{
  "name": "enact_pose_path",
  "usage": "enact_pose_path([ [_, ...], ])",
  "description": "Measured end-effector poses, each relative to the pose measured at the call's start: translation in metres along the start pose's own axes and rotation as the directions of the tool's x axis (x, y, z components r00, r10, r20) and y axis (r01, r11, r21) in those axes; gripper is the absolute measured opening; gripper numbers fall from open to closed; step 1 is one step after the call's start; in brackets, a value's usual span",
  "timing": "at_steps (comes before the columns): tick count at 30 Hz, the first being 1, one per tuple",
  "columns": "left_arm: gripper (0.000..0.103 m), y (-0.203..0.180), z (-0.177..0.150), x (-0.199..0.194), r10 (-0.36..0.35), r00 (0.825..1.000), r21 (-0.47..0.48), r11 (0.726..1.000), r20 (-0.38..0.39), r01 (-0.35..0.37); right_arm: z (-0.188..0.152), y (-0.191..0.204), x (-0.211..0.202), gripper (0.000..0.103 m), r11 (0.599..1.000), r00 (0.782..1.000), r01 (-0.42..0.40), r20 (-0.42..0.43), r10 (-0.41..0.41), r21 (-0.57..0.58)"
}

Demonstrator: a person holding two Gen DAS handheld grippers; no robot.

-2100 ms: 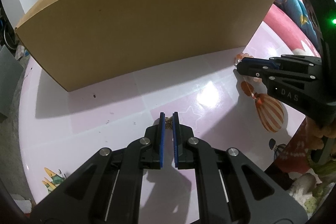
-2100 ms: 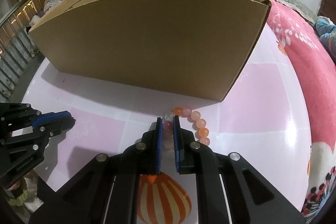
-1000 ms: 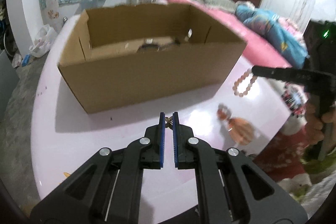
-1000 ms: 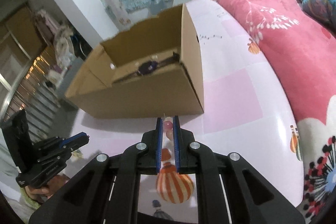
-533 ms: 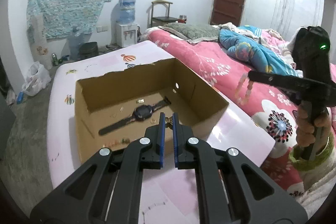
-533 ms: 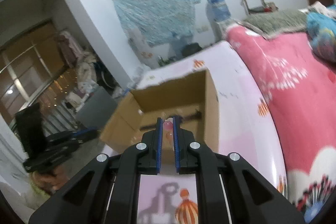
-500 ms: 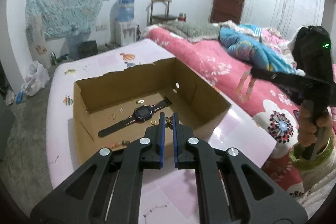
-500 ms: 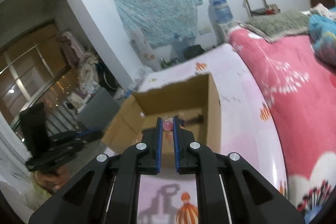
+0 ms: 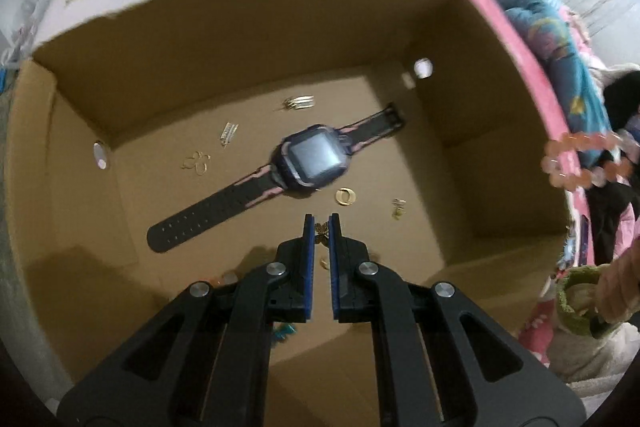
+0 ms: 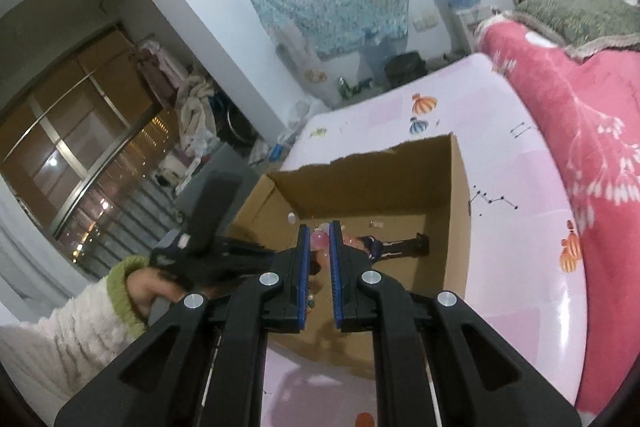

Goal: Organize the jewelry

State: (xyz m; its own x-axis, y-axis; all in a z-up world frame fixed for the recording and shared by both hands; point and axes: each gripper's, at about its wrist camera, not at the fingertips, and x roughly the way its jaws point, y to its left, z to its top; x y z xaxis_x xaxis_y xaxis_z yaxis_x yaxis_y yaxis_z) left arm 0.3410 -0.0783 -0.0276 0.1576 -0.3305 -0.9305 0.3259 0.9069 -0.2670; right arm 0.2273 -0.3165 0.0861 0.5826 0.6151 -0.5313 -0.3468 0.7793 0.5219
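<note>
Jewelry lies scattered on the floor of the cardboard box: a dark smartwatch with a pink-striped strap, a gold ring just beside it, and small gold pieces nearer the far wall. Above the box floor, the left gripper pinches a tiny gold butterfly charm. The right gripper is clamped on a pink bead bracelet, which hangs over the box's right wall.

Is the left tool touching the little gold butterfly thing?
Touching. The left wrist view shows the left tool shut on the gold butterfly charm, its blue pads pressed against both sides, above the cardboard box floor.
</note>
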Motion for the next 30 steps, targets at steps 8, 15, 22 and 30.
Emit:
enact_pose_path([
  [8,0.014,0.016,0.006,0.014,-0.054,0.993,-0.079,0.996,-0.109,0.046,0.006,-0.003,0.011,0.01,1.0,0.997,0.027,-0.077,-0.027,-0.013],
  [15,0.025,0.023,0.0,-0.002,-0.087,0.996,-0.107,0.991,-0.023,0.084,0.003,-0.002,0.019,0.01,0.998,0.99,0.062,-0.127,-0.062,-0.009],
  [22,0.048,0.012,-0.029,-0.067,-0.014,0.972,-0.045,0.999,0.236,0.025,-0.005,-0.002,0.041,0.01,0.999,0.969,0.05,-0.243,-0.049,-0.003],
  [30,0.068,0.026,-0.079,-0.142,0.064,0.878,-0.115,0.993,0.475,-0.01,-0.017,0.006,0.055,0.011,0.967,0.912,0.21,-0.328,-0.247,-0.144],
])
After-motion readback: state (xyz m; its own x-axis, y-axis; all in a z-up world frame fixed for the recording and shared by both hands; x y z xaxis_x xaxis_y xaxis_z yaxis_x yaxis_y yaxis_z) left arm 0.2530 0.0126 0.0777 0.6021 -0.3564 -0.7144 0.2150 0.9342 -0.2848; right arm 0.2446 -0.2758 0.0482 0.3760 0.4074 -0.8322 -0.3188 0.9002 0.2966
